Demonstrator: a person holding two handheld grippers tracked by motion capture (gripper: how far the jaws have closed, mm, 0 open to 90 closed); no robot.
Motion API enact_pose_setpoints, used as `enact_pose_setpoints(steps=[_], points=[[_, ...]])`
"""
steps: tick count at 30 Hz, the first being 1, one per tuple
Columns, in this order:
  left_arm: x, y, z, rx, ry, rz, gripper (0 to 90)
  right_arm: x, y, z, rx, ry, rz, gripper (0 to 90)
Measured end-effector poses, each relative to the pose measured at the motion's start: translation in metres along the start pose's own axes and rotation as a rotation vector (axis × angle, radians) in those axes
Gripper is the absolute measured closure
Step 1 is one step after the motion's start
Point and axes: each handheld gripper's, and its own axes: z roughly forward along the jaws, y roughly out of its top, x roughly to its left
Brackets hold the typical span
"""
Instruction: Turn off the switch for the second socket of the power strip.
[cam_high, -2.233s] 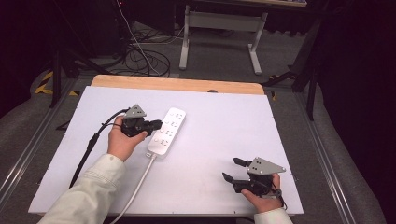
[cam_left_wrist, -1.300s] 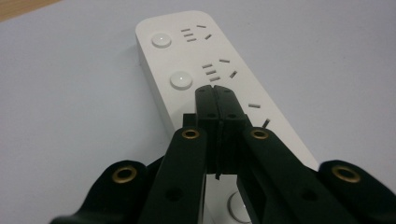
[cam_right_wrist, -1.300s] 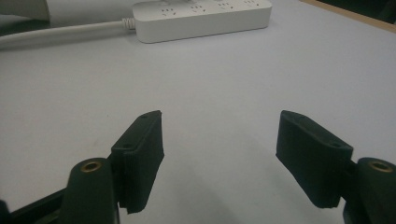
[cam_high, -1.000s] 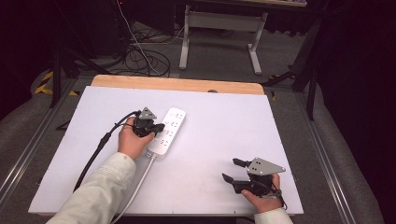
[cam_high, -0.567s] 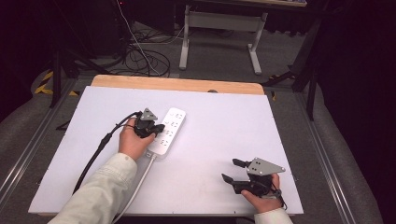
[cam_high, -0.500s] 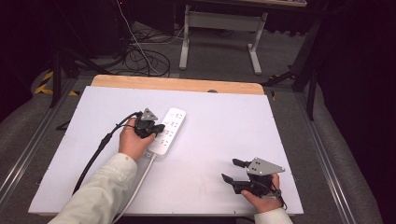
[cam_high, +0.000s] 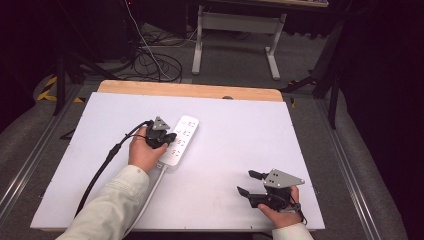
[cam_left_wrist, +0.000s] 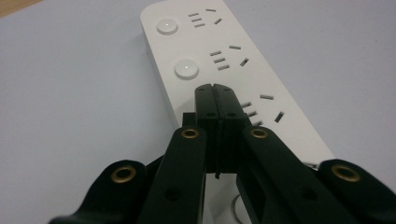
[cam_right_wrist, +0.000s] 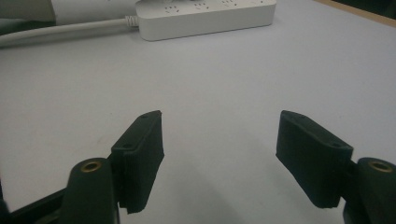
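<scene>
A white power strip (cam_high: 181, 139) lies on the white table top (cam_high: 240, 130), left of centre. Its round buttons (cam_left_wrist: 186, 70) and socket slots face up. My left gripper (cam_high: 169, 139) is shut, and its closed tips (cam_left_wrist: 215, 91) rest over the strip's left side, just below the second button, with nothing held between them. My right gripper (cam_high: 246, 183) stands open near the table's front right, low over bare surface. In the right gripper view the gap between the jaws (cam_right_wrist: 219, 140) is empty, and the power strip (cam_right_wrist: 205, 16) lies far ahead.
The strip's white cord (cam_high: 150, 192) runs back toward the front edge beside the person's left sleeve (cam_high: 107, 210). A black cable (cam_high: 107, 162) trails from the left gripper. A wooden strip (cam_high: 190, 90) borders the table's far edge; stands and cables are on the floor beyond.
The left gripper has moved right, from beside the power strip to over its left side, and has held there for the last second. The right gripper has not moved.
</scene>
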Motion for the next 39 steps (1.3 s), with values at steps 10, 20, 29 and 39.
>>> enact_pose_setpoints(steps=[10,20,29,39], points=[[-0.003,-0.001,0.001,0.001,0.02,0.013,90.0,0.001,0.0,0.001,0.005,0.003,-0.001,32.2],[0.001,0.0,-0.005,-0.017,-0.004,-0.037,90.0,0.0,0.0,0.001,0.005,0.002,0.002,32.2],[-0.009,0.008,-0.024,-0.082,-0.036,-0.006,90.0,0.0,0.0,0.002,0.007,-0.001,0.0,32.2],[-0.007,0.019,-0.049,-0.123,-0.078,-0.046,90.0,-0.001,0.0,0.002,0.007,-0.002,0.004,32.2]])
